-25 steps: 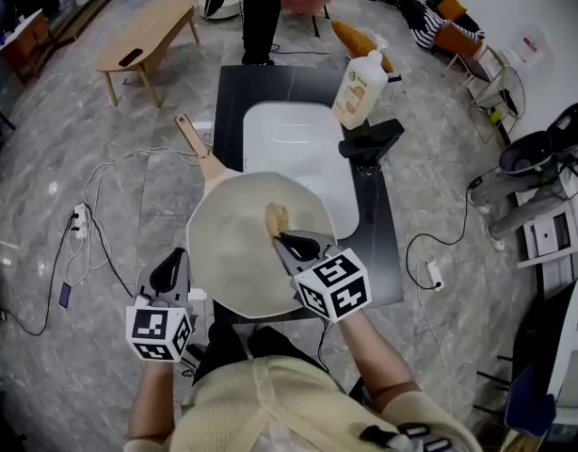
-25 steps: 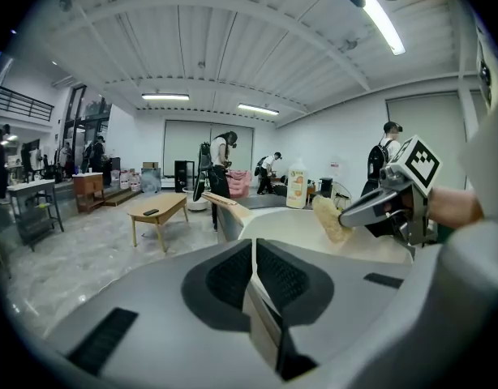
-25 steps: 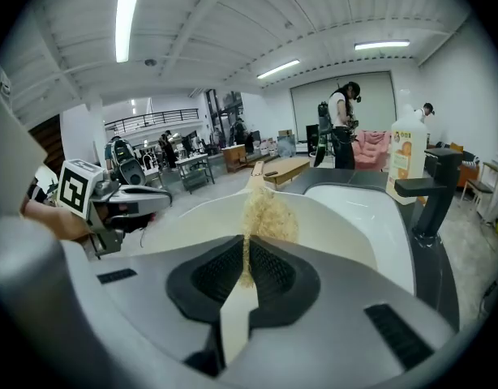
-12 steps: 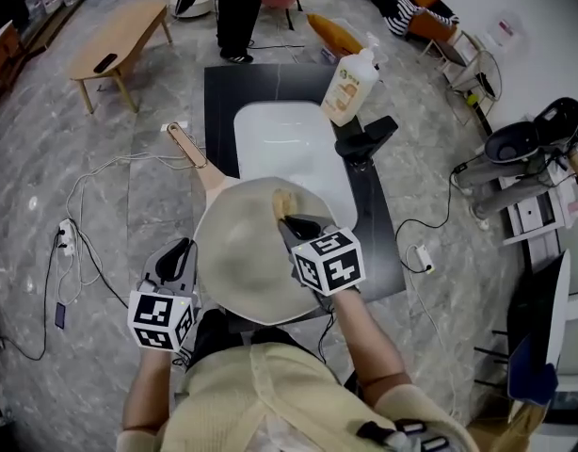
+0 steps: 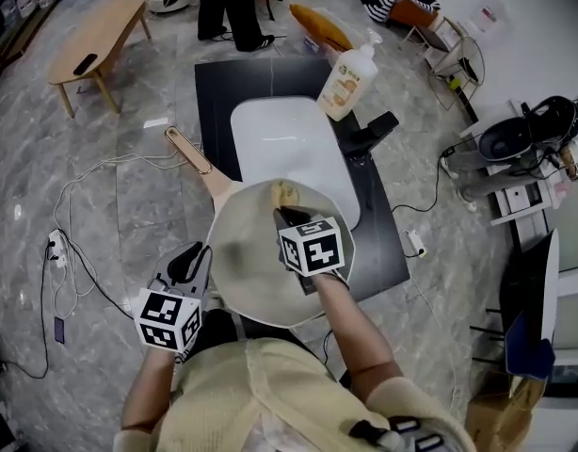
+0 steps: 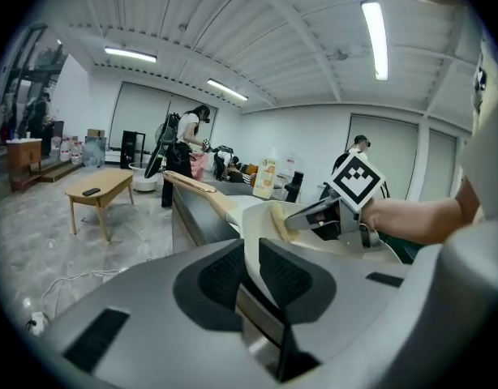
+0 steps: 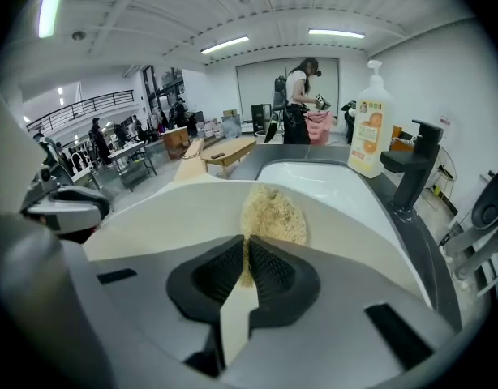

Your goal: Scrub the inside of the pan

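A cream pan (image 5: 242,252) with a wooden handle (image 5: 190,153) is held above the front of the black counter. My left gripper (image 5: 190,257) is shut on the pan's near left rim (image 6: 253,225), and the rim's edge runs between its jaws. My right gripper (image 5: 287,217) reaches over the pan from the near side. It is shut on a tan fibrous scrub pad (image 7: 273,213), which lies against the pan's inner surface (image 7: 176,209) near the far rim. The left gripper view shows the pad (image 6: 278,220) at the right gripper (image 6: 302,215).
Just beyond the pan, a white sink (image 5: 284,144) is set in the black counter (image 5: 209,83). A black faucet (image 5: 369,137) and a soap bottle (image 5: 345,81) stand at its right. Cables (image 5: 82,215) trail on the floor at the left. A wooden table (image 5: 91,40) and a standing person (image 5: 228,8) are farther off.
My right gripper has slid the scrub pad across the pan's inside toward the far rim. The left gripper still holds the rim, and the head view has shifted slightly.
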The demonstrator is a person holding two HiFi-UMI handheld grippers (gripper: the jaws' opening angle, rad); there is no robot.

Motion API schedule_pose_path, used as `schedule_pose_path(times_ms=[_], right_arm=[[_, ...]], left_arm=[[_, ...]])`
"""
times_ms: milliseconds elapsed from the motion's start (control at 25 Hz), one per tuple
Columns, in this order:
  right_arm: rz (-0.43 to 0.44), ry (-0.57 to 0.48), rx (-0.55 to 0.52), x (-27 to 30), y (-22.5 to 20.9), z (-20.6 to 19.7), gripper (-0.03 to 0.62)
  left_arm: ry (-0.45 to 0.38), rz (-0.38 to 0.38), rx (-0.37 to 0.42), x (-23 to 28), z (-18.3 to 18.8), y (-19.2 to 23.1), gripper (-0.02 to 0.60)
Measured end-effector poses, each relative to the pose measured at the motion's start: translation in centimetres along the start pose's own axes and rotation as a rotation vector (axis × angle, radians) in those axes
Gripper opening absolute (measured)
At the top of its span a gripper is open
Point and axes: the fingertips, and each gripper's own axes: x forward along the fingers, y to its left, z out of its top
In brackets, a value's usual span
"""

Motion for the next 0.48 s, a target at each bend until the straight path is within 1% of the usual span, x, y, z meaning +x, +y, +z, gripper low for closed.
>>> schedule_pose_path(times_ms=[160, 280, 480], right_arm=[[-0.004, 0.007, 0.007, 1.1, 0.7, -0.2, 0.033], [-0.007, 0.002, 0.012, 1.6, 1.0, -0.1, 0.032], [0.004, 0.002, -0.009, 2.1, 2.0, -0.1, 0.034]], left_arm=[[0.032, -0.064, -0.02, 0.8, -0.3, 0.1, 0.065], [0.051, -0.098, -0.017, 1.3, -0.5, 0.1, 0.066], [0.054, -0.14, -0.024, 1.7, -0.6, 0.0, 0.066]])
